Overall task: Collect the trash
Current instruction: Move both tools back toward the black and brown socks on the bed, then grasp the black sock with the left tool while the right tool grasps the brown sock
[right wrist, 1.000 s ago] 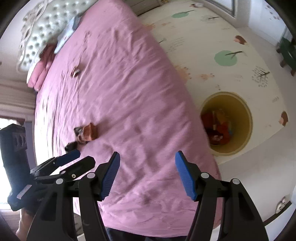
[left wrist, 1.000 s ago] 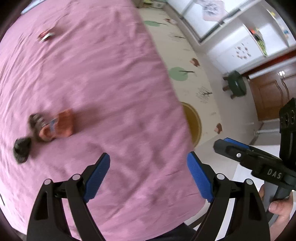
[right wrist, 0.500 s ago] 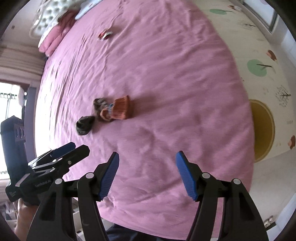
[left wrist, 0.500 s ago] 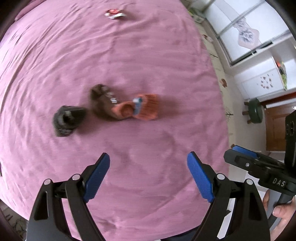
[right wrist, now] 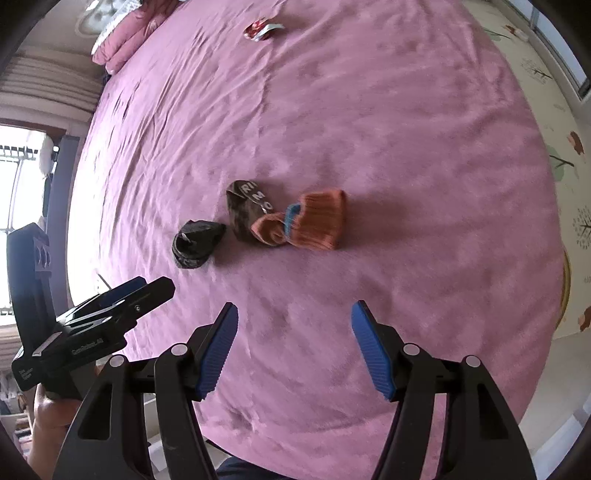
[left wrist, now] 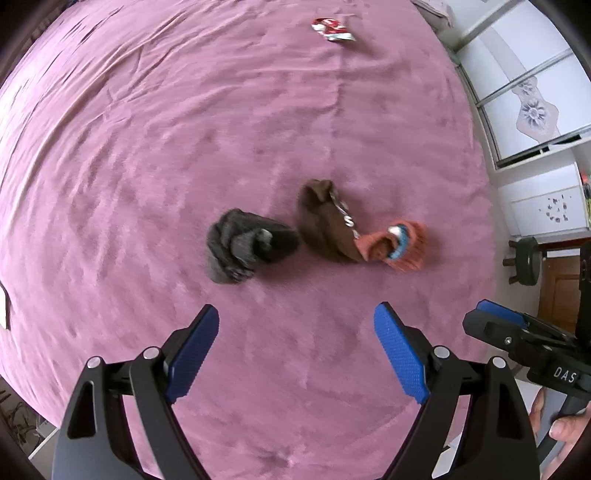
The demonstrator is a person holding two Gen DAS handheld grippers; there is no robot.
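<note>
Two grippers, left (left wrist: pixel 295 354) and right (right wrist: pixel 293 343), both spread and empty, as we hover near the socks (left wrist: pixel 332 229); beyond them lies the wrapper (left wrist: pixel 332 30), likely our next reach.

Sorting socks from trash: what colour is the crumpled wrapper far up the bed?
Red and white wrapper, clearest in the left wrist view.

Three socks and a wrapper lying on a bed.
Socks (left wrist: pixel 328 229) lie ahead of both grippers; wrapper (left wrist: pixel 332 30) far beyond them on bed (left wrist: pixel 147 129).

Probably a home bedroom: pink-sheeted bed (right wrist: pixel 369 110), pillows (right wrist: pixel 122 44), patterned play mat (right wrist: pixel 554 122).
</note>
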